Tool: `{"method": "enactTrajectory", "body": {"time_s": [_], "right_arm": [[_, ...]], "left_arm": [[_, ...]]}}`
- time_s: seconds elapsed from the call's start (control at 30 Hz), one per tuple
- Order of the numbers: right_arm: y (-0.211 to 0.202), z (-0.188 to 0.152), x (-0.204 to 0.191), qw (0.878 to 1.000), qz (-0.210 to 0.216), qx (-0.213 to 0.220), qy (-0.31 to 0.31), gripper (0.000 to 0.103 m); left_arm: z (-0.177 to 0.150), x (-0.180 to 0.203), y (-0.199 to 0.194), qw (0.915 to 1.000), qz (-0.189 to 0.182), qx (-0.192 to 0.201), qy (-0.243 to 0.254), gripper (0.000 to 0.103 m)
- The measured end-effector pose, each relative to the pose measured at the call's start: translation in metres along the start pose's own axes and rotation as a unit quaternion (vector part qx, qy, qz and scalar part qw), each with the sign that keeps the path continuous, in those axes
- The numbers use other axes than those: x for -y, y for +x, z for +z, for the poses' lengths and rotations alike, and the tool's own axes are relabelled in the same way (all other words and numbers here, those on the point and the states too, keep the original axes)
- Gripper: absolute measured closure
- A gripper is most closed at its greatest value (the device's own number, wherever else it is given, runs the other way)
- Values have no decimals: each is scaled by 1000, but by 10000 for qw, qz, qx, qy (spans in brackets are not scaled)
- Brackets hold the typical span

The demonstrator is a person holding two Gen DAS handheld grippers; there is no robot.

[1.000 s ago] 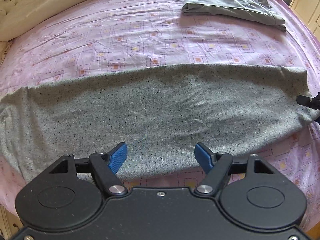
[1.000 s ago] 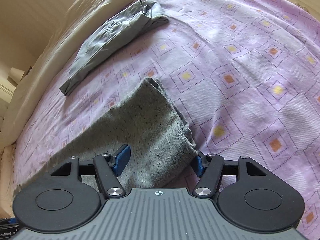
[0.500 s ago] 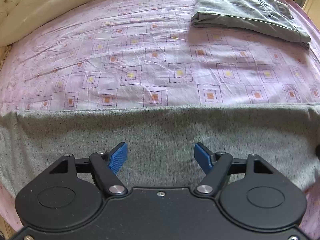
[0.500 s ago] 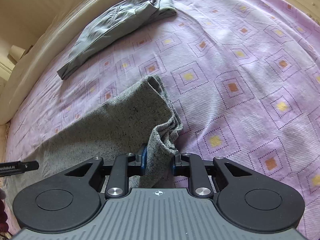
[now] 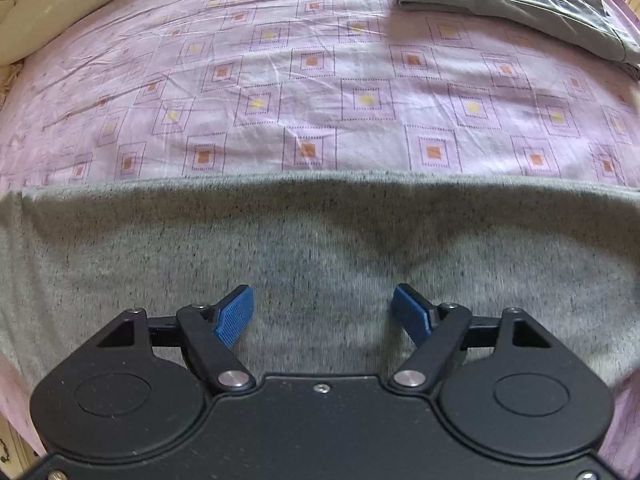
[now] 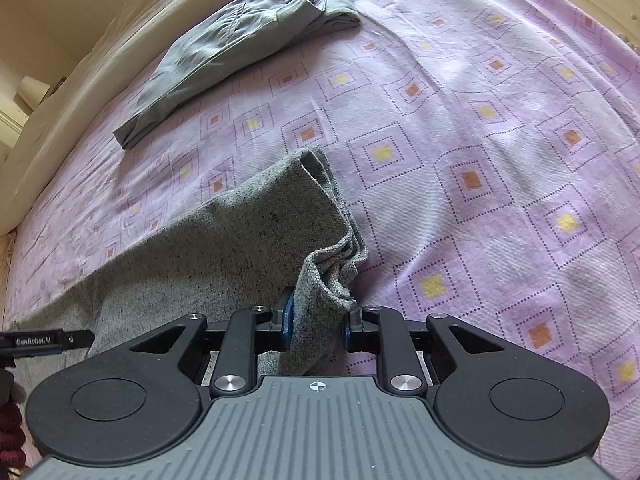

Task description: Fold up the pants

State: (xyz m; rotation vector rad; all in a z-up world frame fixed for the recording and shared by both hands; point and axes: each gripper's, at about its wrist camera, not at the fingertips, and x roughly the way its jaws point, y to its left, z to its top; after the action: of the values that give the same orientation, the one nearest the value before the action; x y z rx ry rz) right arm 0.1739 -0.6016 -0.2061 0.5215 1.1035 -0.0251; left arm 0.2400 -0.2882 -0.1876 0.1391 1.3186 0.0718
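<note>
Closer over grey pants [image 5: 320, 240] now, left gripper [image 5: 323, 312] fingers apart; right gripper [image 6: 316, 318] clamps pants' bunched end.

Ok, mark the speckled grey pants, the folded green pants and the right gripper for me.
speckled grey pants [image 5: 320, 240]: left wrist view, middle of the flat cloth.
folded green pants [image 6: 224, 52]: right wrist view, middle of the top layer.
right gripper [image 6: 316, 318]: right wrist view, between its fingertips.

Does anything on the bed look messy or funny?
Only a little: the speckled grey knit pants are bunched into rumpled folds at the end the right tool pinches. The folded grey-green trousers lie neat on the purple patterned bedsheet.
</note>
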Motion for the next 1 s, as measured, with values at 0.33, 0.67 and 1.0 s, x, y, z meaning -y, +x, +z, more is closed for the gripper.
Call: {"method": "enactTrajectory", "body": {"time_s": [0.33,0.67,1.0], "right_arm": [[-2,2,-3,10000,-4,9,14,86],[-67,10,-67,9959,155,738,-499,90],[-102,-12,-248,9695,483,1291,-2025,90]], "left_arm": [[-50,-4,-2,9994,-239,-256,-24,22],[-36,-27,-17,9967,-794,36,189,27],[-36,-127,-38,9921,-1050,560,384,27]]}}
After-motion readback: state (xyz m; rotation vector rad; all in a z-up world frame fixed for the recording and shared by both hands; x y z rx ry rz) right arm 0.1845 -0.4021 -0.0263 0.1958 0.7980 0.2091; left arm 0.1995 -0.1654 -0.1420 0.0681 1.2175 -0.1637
